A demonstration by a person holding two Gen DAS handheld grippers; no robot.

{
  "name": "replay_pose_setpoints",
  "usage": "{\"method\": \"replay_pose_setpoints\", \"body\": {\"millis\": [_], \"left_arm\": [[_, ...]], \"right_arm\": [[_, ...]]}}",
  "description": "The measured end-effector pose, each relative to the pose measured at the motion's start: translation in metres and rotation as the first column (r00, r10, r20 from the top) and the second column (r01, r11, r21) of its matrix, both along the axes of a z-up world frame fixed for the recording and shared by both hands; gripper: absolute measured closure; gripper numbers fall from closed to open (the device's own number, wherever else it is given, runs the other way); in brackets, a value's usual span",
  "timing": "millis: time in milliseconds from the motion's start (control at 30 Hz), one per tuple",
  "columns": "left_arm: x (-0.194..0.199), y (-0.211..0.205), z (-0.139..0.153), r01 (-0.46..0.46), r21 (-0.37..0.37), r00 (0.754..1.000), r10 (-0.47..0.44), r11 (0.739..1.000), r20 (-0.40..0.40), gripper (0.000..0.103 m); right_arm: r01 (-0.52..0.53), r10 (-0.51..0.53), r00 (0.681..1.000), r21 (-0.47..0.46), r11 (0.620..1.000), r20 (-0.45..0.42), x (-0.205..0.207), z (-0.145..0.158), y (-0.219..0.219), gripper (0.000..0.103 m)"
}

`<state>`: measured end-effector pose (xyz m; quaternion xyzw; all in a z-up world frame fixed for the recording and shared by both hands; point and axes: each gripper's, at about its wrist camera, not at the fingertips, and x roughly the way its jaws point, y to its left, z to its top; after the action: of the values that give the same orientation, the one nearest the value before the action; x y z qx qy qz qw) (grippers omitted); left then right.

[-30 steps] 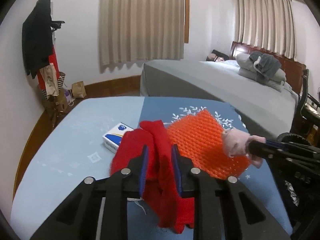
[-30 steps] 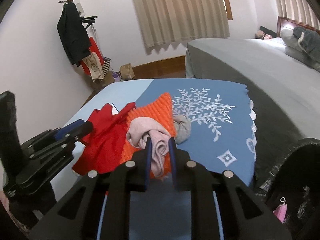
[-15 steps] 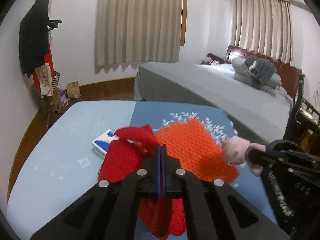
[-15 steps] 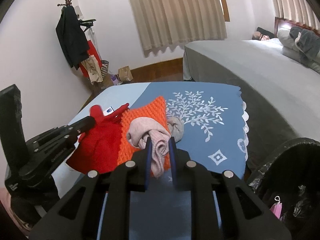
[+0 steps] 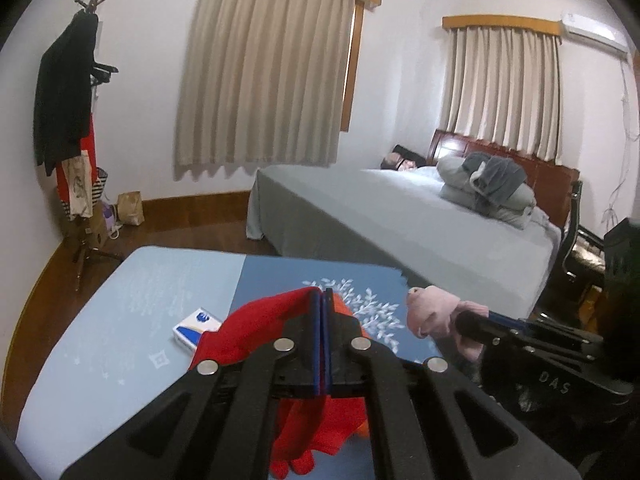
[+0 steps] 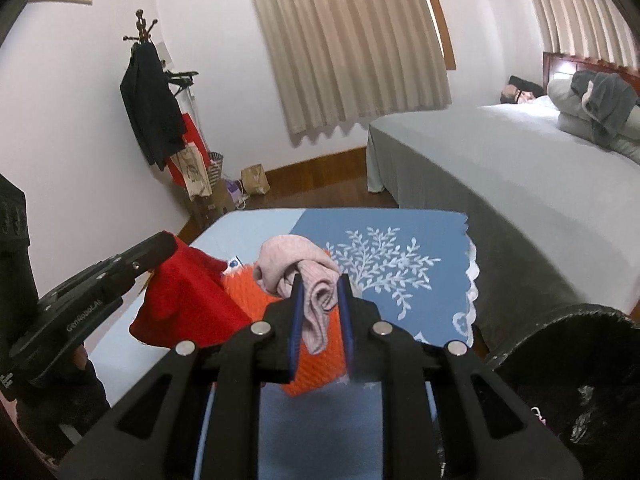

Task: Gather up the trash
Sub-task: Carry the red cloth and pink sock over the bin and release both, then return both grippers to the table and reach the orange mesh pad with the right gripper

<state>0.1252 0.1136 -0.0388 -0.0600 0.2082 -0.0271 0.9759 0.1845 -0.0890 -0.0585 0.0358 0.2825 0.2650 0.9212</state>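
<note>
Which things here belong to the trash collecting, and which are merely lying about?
Job: red knitted cloth, pink knitted cloth, orange knitted cloth, black bin bag.
Lying about: blue-and-white box, grey bed, wooden coat stand.

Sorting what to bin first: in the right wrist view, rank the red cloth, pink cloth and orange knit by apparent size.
1. red cloth, lifted, looks largest.
2. orange knit, partly hidden, so unsure against the red.
3. pink cloth, smallest, though nearest the camera.
</note>
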Motion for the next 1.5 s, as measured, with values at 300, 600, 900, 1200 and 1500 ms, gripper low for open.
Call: {"method": "replay_pose_setpoints", "body": {"millis": [300, 600, 900, 1200, 1500], "left_arm": [[-0.011, -0.030, 0.017, 0.080, -0.003, 0.996, -0.080, 0.997, 0.033, 0.102], [-0.013, -0.090, 0.022, 0.218, -0.005, 0.975, -0.218, 0.976, 0.041, 0.102], [-0.006, -0.161, 0.012, 0.377, -0.006, 0.926, -0.377, 0.926, 0.010, 0.102], [-0.002, -0.221, -0.001, 0.480, -0.008, 0.877, -0.480, 0.877, -0.017, 0.102], [0.002, -0.239, -0.018, 0.520, -0.013, 0.850, -0.518, 0.854, -0.098, 0.064]], "right_arm": [[0.054, -0.054, 0.998, 0.003, 0.999, 0.041, -0.018, 0.024, -0.031, 0.087], [0.170, -0.169, 0.983, -0.005, 0.985, 0.065, -0.046, 0.033, -0.094, 0.087], [0.337, -0.335, 0.941, -0.041, 0.941, 0.042, -0.073, 0.017, -0.171, 0.087], [0.478, -0.480, 0.877, -0.082, 0.874, 0.000, -0.096, -0.013, -0.228, 0.087], [0.550, -0.554, 0.832, -0.098, 0.830, -0.025, -0.103, -0.031, -0.258, 0.059]]}}
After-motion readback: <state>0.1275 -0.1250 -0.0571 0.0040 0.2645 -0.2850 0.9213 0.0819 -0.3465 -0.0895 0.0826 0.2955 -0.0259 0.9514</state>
